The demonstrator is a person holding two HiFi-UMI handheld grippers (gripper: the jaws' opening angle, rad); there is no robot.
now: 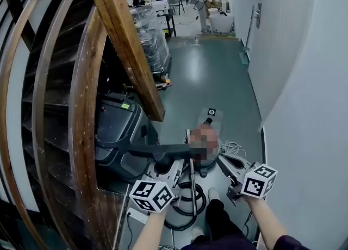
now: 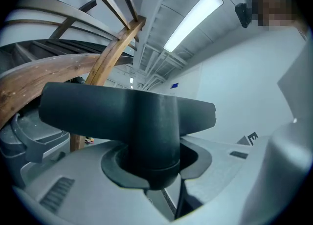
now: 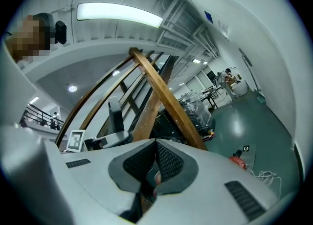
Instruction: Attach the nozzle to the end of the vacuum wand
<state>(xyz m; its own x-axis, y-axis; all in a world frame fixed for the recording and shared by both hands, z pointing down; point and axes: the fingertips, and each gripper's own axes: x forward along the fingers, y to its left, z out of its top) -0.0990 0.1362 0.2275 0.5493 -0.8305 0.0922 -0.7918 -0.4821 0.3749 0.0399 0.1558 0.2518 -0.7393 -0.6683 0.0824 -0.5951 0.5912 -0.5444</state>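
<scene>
A black T-shaped nozzle (image 1: 157,150) is clamped by its round neck in my left gripper (image 1: 166,168); its wide bar lies crosswise ahead of the jaws. In the left gripper view the nozzle (image 2: 146,116) fills the middle, and the left gripper (image 2: 151,172) is shut on its neck. A thin vacuum wand (image 1: 192,186) lies on the floor over a coiled black hose (image 1: 185,202), next to the vacuum body (image 1: 209,159). My right gripper (image 1: 223,160) hovers to the right of the wand, shut and empty. The right gripper view shows its (image 3: 155,163) pads pressed together.
A wooden stair rail (image 1: 128,42) and steps fill the left. A dark machine (image 1: 117,129) stands under the stairs. There is a white wall (image 1: 304,107) on the right, and a white cable (image 1: 234,147) and a marker tile (image 1: 211,112) on the green floor. My shoe (image 1: 213,193) is by the hose.
</scene>
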